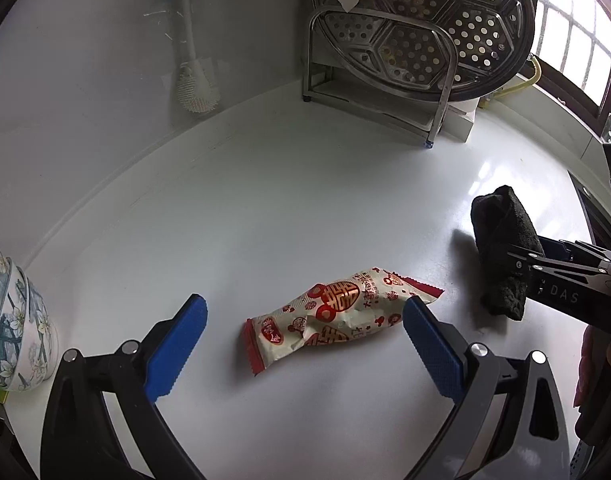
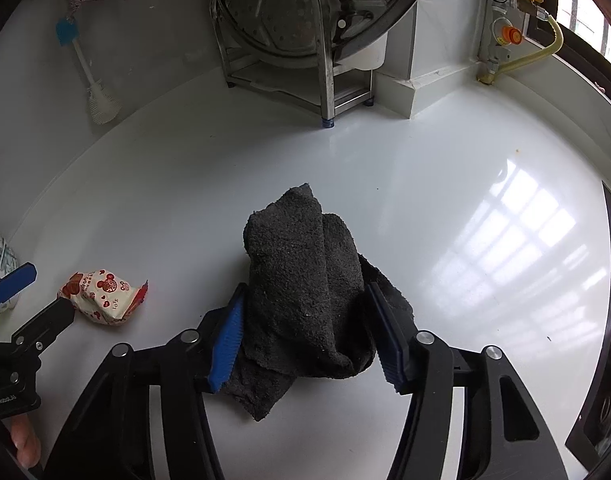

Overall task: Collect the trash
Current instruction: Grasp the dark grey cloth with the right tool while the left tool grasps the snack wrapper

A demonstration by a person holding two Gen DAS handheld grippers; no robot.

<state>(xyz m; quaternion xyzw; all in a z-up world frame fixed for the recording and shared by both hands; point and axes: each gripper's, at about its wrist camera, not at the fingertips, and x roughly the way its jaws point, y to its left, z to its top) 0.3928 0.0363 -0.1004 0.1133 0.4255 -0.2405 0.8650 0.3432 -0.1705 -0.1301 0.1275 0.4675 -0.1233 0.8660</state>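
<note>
Left gripper (image 1: 305,340): nearest the left wrist camera; its blue pads (image 1: 177,348) stand wide apart, nothing pressed between them, hovering over the wrapper.
Right gripper (image 2: 305,332): clamped on the cloth, both pads pressing into its sides.
Cloth (image 2: 305,280): dark grey terry, folded and bunched, frayed edges hanging below the pads; its upper end sticks out past the fingertips, just above the counter.
Wrapper (image 1: 341,312): a small snack packet, cream with red printed circles, hearts and characters, and red crimped ends; it looks puffed and creased. It lies flat on the counter, slanting, between the left gripper's open pads but not touched by them; its right end passes just behind the right pad. In the right wrist view it lies left of the cloth, well apart from it.
Counter (image 1: 265,200): glossy white, reflecting a window.
Bowls (image 1: 13,320): stacked white ones with blue-green flower print, at the left edge; contents cannot be told.
Rack (image 1: 385,92): steel, at the back by the wall, holding a round perforated steamer tray (image 1: 465,28) propped on edge.
Brush (image 1: 193,60): white with a blue top, hanging on the back wall.
Hose (image 2: 537,52): yellow, with a valve, in the far right corner.
</note>
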